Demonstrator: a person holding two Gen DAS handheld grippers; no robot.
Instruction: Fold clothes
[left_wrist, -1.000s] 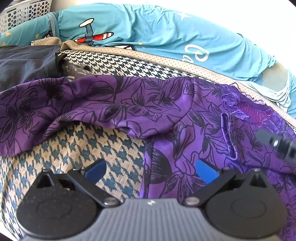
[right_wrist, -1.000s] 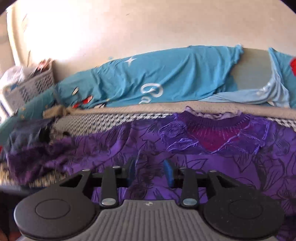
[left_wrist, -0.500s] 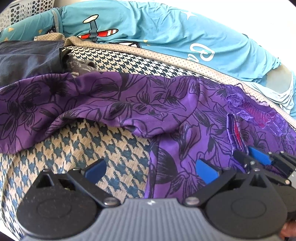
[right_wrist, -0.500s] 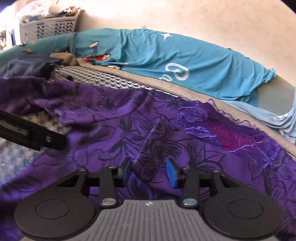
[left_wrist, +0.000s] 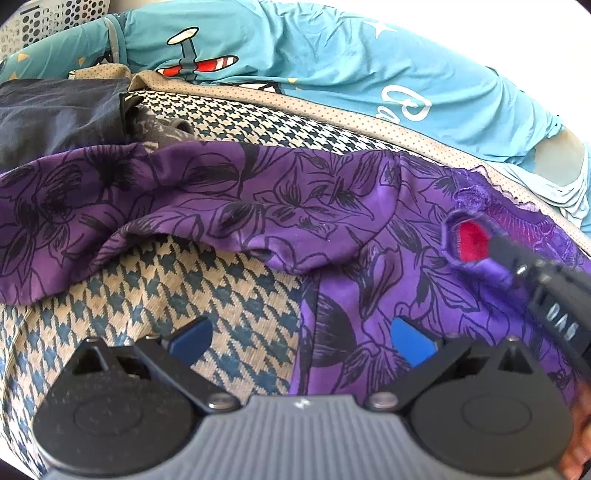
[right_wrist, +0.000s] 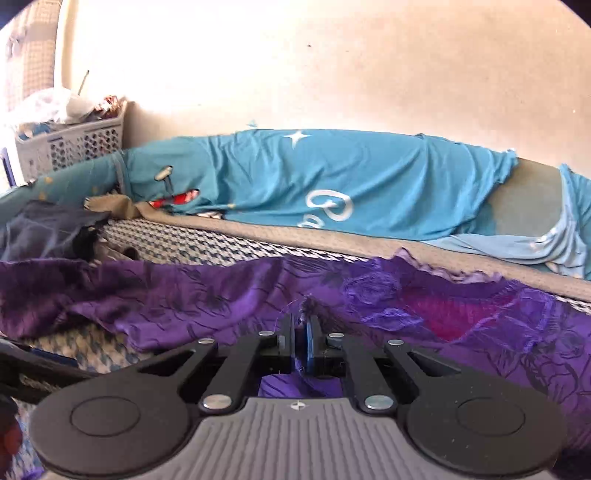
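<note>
Pinching purple top (right_wrist: 221, 306) w/ your right gripper (right_wrist: 302, 332) near neckline; left gripper (left_wrist: 301, 338) spread, hovering at its left edge.

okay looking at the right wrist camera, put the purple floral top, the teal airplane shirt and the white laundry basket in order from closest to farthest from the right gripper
1. Purple floral top: nearest, a fold pinched in the shut right gripper, spread across the foreground.
2. Teal airplane shirt: behind it, lying along the wall.
3. White laundry basket: farthest, at the far left corner.
</note>
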